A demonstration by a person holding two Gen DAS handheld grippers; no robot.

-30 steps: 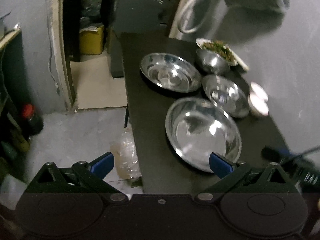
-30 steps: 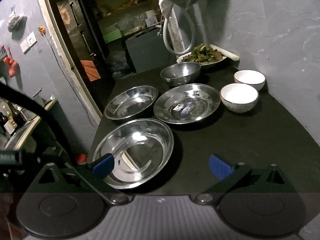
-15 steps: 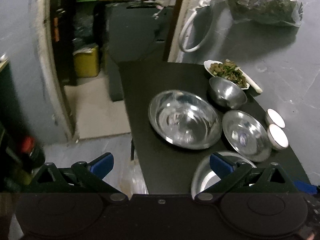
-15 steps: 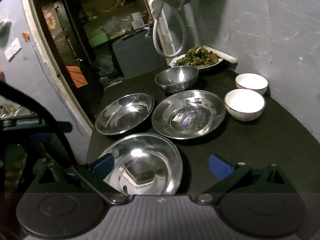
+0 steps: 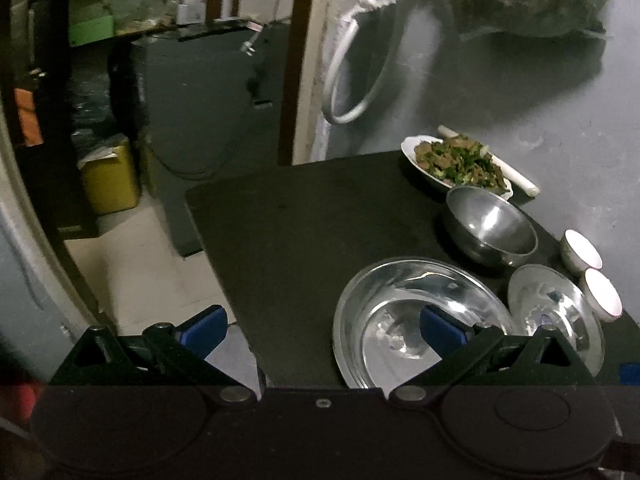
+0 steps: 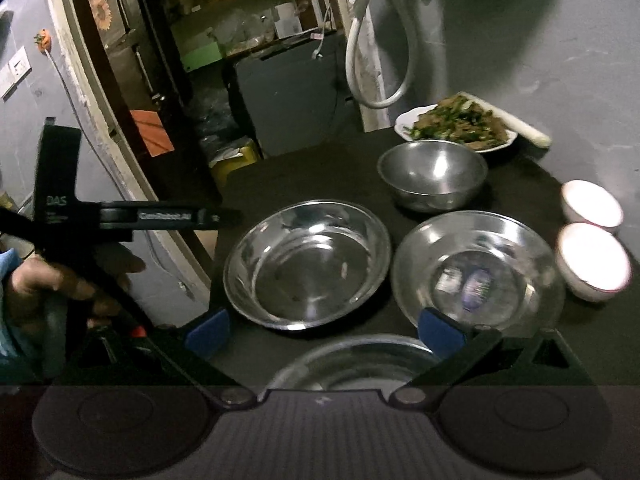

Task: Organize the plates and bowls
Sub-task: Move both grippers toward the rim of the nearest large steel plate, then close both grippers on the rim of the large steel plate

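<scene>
- Hovering above the near edge of a black table (image 6: 320, 176), the right gripper (image 6: 326, 330) has its blue-tipped jaws spread wide with nothing between them.
- Directly beneath it, the rim of a steel plate (image 6: 352, 354) shows at the table's near edge.
- Beyond that lie two more wide steel plates side by side: the left plate (image 6: 306, 262) and the right plate (image 6: 478, 268), which has a sticker at its centre.
- Behind them stands a deeper steel bowl (image 6: 434, 174); further back, by the grey wall, sits a white dish of cooked greens (image 6: 456, 126).
- Two white bowls (image 6: 594, 260) sit close together at the table's right edge.
- At the left of the right wrist view, a person's hand (image 6: 60, 284) grips the handle of the other tool.
- From its own camera, the left gripper (image 5: 322, 326) hangs over the table's left edge, jaws spread apart and empty, one fingertip (image 5: 442, 328) over a steel plate.
</scene>
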